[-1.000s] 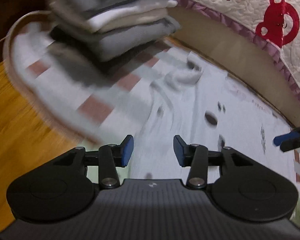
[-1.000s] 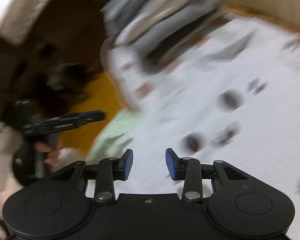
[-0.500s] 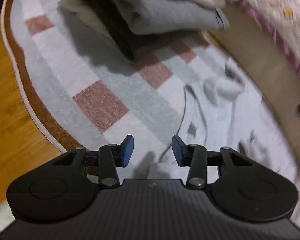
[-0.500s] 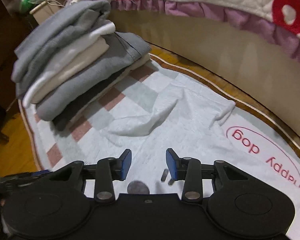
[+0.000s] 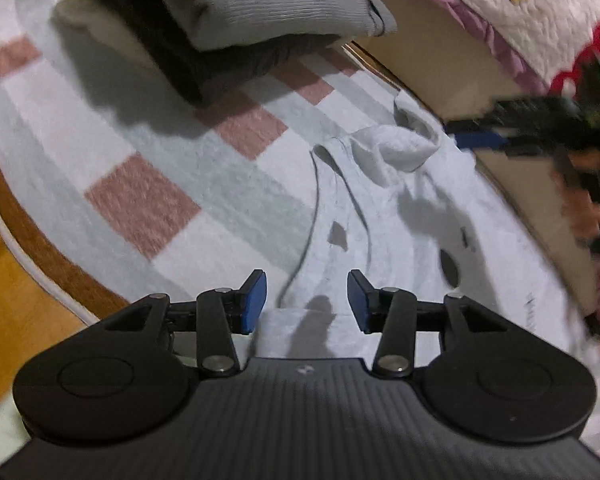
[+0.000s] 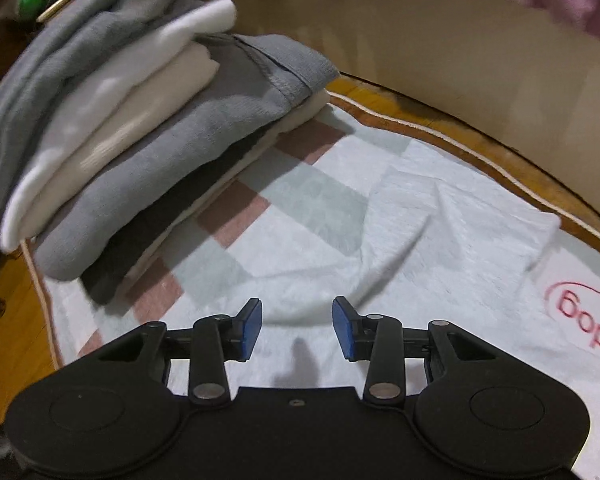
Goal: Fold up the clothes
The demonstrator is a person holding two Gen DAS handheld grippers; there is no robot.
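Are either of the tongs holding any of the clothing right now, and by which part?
Nothing is held: the left tongs and right tongs both stand open over the white printed garment.

The only legible writing was on the white garment (image 6: 440, 240) spread on the rug: red letters reading "dog", seen upside down at the right edge of the right wrist view, partly ringed by a red oval line. Faint dark marks in the left wrist view could not be read.
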